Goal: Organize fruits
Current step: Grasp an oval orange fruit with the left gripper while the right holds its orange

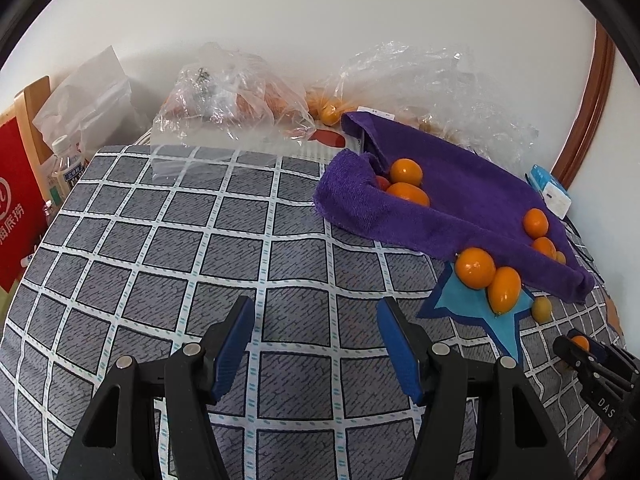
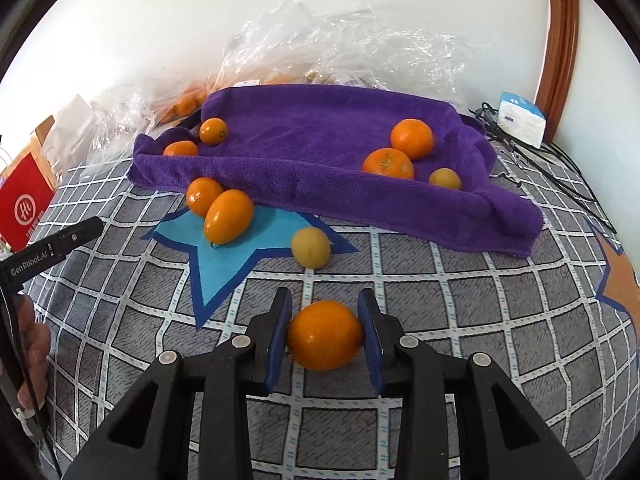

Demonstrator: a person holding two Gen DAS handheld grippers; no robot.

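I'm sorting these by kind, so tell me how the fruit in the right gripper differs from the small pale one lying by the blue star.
The gripped fruit is deep orange; the pale fruit is dull yellow. The gripped fruit looks larger, though it is nearer the camera. It sits clamped in the right gripper; the pale one lies free on the checked cover, at the blue star. Both are rounded and smooth-skinned.
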